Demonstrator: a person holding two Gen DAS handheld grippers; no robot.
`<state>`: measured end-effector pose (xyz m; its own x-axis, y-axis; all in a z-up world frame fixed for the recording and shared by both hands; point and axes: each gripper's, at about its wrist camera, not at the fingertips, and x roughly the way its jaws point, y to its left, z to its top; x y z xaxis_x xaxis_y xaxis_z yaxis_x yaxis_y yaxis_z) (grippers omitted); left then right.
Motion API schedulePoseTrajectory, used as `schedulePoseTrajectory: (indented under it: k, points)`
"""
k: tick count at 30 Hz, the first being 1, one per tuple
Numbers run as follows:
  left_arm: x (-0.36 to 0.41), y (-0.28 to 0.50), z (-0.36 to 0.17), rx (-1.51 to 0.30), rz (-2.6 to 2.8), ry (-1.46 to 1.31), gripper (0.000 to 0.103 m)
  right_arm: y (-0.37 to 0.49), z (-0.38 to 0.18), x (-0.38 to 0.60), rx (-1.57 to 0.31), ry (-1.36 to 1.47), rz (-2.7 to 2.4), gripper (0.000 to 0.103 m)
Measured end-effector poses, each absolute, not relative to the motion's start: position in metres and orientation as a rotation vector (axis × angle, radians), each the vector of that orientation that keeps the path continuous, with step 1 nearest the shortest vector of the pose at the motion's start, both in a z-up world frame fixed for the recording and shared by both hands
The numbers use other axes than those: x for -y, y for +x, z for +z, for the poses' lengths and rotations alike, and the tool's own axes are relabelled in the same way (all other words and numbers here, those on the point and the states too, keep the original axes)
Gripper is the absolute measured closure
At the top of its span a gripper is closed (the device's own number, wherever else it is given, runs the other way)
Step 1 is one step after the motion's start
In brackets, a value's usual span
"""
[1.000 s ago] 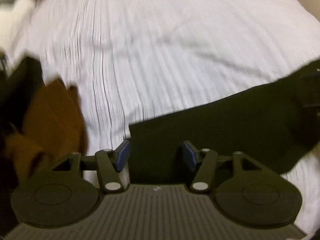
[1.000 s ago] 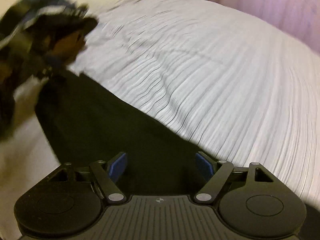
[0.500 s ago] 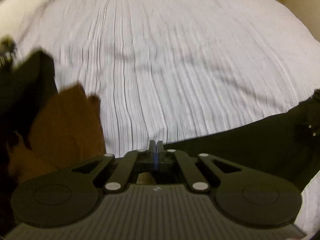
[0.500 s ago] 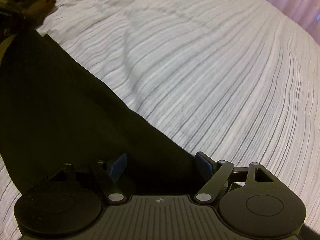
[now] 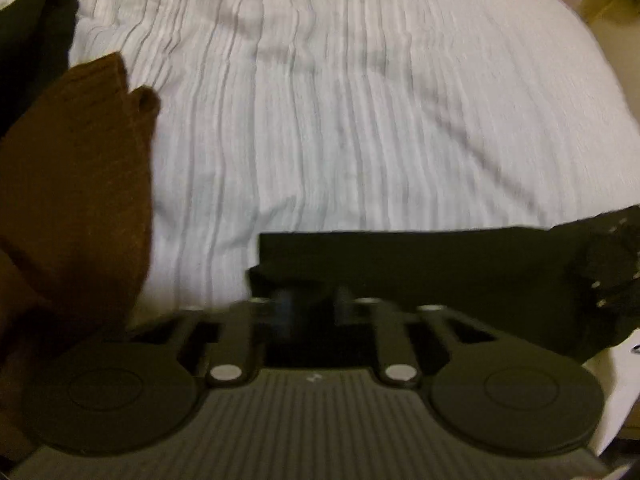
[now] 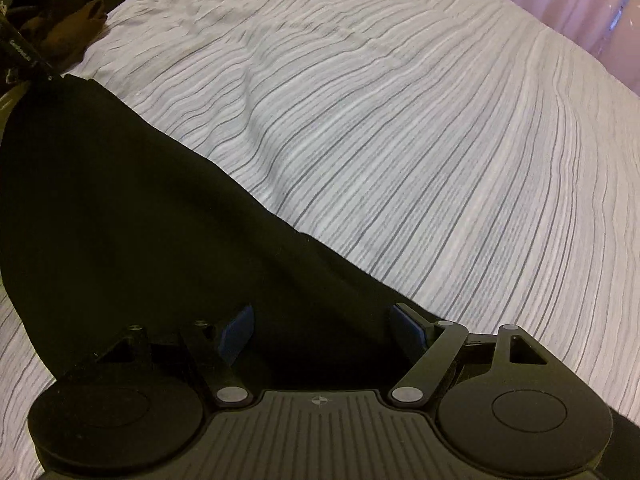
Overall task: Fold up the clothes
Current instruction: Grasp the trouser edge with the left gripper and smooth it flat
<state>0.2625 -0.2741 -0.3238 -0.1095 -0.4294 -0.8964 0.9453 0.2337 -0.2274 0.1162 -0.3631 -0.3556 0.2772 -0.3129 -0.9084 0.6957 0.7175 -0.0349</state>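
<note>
A black garment [image 5: 440,264] lies flat on the striped white bedsheet [image 5: 360,120]. Its corner sits right at my left gripper [image 5: 312,308]. That gripper's fingers are blurred and stand a small way apart, with dark cloth in the gap. In the right wrist view the same black garment [image 6: 120,200] runs from the upper left down under my right gripper [image 6: 322,328]. This gripper is wide open, and its blue-padded fingers [image 6: 236,332] straddle the cloth's near edge. The right gripper's dark body [image 5: 608,264] shows at the garment's far end.
A brown garment [image 5: 80,200] lies heaped at the left, with another black piece [image 5: 32,20] behind it. A hand [image 6: 76,28] on the left gripper shows at the top left. A pink curtain [image 6: 580,0] hangs beyond the bedsheet [image 6: 400,120].
The left gripper, open a second ago and shut half a second ago, now has its fingers partly apart. The right gripper stayed open over the black cloth and barely moved.
</note>
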Motion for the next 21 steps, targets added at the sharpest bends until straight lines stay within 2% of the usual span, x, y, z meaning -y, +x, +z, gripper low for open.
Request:
schedulePoseTrajectory:
  k: [1, 3, 7, 11, 16, 18, 21]
  points:
    - [0.275, 0.263, -0.325, -1.141, -1.296, 0.594, 0.098, 0.115, -0.355, 0.362, -1.096, 0.409, -0.706, 0.025]
    - [0.271, 0.264, -0.306, -1.029, -1.331, 0.546, 0.097, 0.113, -0.351, 0.363, -1.092, 0.406, -0.718, 0.025]
    - [0.279, 0.267, -0.33, -1.087, -1.274, 0.629, 0.098, 0.107, -0.35, 0.367, -1.085, 0.427, -0.759, 0.025]
    - [0.276, 0.265, -0.343, -1.088, -1.196, 0.735, 0.083, 0.102, -0.355, 0.365, -1.098, 0.449, -0.802, 0.025]
    - [0.256, 0.242, -0.318, -0.97, -1.25, 0.773, 0.084, 0.081, -0.357, 0.351, -1.105, 0.512, -0.924, 0.025]
    - [0.246, 0.225, -0.304, -0.912, -1.318, 0.785, 0.083, 0.07, -0.348, 0.337, -1.034, 0.574, -0.982, 0.025]
    - [0.232, 0.196, -0.293, -0.854, -1.431, 0.837, 0.074, 0.059, -0.336, 0.308, -0.92, 0.676, -1.011, 0.025]
